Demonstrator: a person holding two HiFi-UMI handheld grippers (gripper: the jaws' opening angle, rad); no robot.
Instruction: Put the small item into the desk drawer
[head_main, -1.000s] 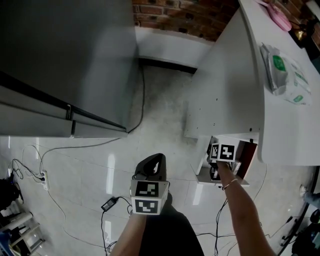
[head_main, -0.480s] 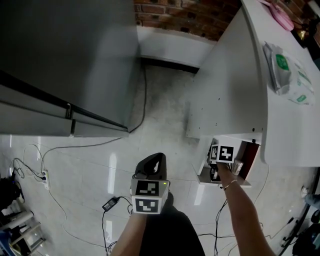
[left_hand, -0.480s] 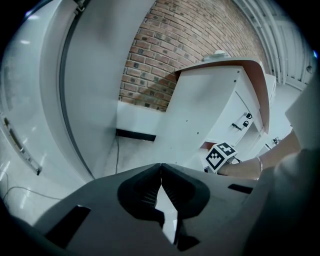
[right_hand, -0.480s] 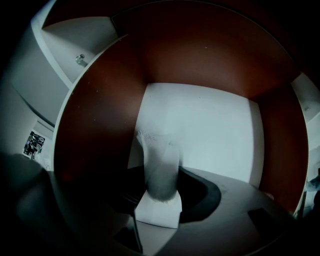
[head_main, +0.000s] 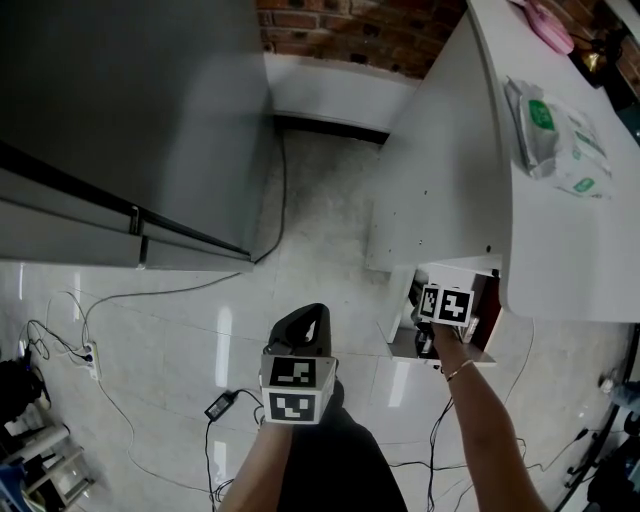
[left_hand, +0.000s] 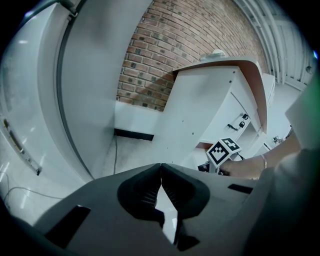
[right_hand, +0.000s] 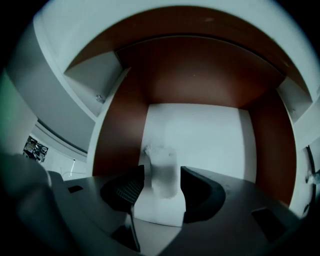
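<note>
Small whitish, stubby, soft-looking item (right_hand: 161, 160): standing upright on the white floor of the open desk drawer (right_hand: 120, 140), red-brown walls on either side and behind. Already inside the compartment, so placed as the task asks.

Flanked by the black jaws of the right gripper (right_hand: 162, 174), reached well into the drawer. Jaws opening right now, at a wide stance; clear gap on the item's right side, left pad close beside it, no squeeze evident. Judged as the release itself: item handed over to the drawer floor, no longer carried.

Meaning for the task: drop-off as good as done. Remaining, by judgement: straight pull-back of the right gripper without brushing the item over, then perhaps pushing the drawer shut, since seen in the head view pulled out under the white desk (head_main: 450, 180).

Left gripper (left_hand: 161, 170) held low in front of the body, well apart from the drawer; jaws pressed together at the tips, nothing between them. Idle, free for the drawer front if needed.

Further out: green-and-white soft pack (head_main: 545, 135) on the desktop, grey cabinet (head_main: 130, 120) opposite, brick wall (head_main: 350, 25) behind, cables (head_main: 120, 300) across pale floor tiles.
</note>
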